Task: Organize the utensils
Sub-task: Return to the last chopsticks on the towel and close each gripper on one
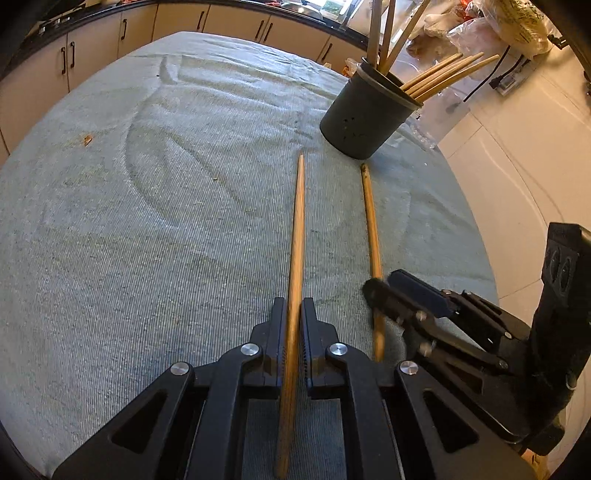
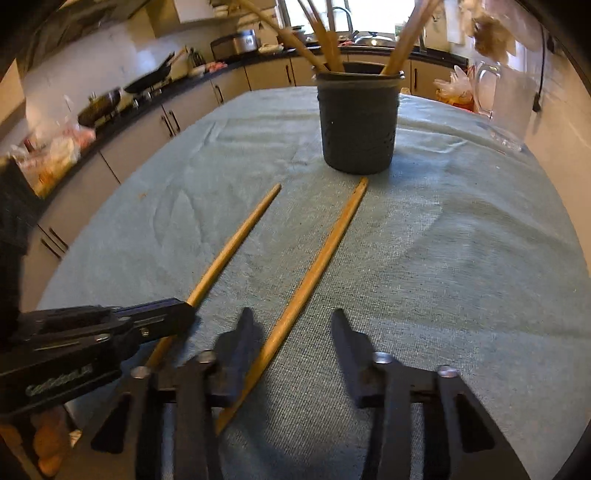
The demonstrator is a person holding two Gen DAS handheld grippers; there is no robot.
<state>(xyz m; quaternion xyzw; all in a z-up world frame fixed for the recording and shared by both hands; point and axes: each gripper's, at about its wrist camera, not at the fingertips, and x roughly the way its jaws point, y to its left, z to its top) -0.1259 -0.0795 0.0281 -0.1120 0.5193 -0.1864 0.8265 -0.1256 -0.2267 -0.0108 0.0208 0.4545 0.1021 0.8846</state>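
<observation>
Two long wooden utensils lie on the teal cloth, both pointing toward a dark grey holder (image 1: 364, 118) (image 2: 358, 129) that has several wooden utensils standing in it. My left gripper (image 1: 294, 306) (image 2: 184, 310) is shut on the left wooden utensil (image 1: 297, 229) (image 2: 236, 240) near its close end. My right gripper (image 2: 291, 321) (image 1: 384, 282) straddles the right wooden utensil (image 2: 317, 254) (image 1: 370, 214). Its jaws stand apart, and the stick lies nearer the left finger (image 2: 240, 343) without being clamped.
The teal cloth (image 1: 147, 221) covers the whole table, whose right edge falls off just past the holder. A clear glass pitcher (image 2: 506, 107) and plastic bags (image 1: 498, 26) sit behind on the right. Kitchen cabinets and a counter with a pan (image 2: 147, 79) run along the back.
</observation>
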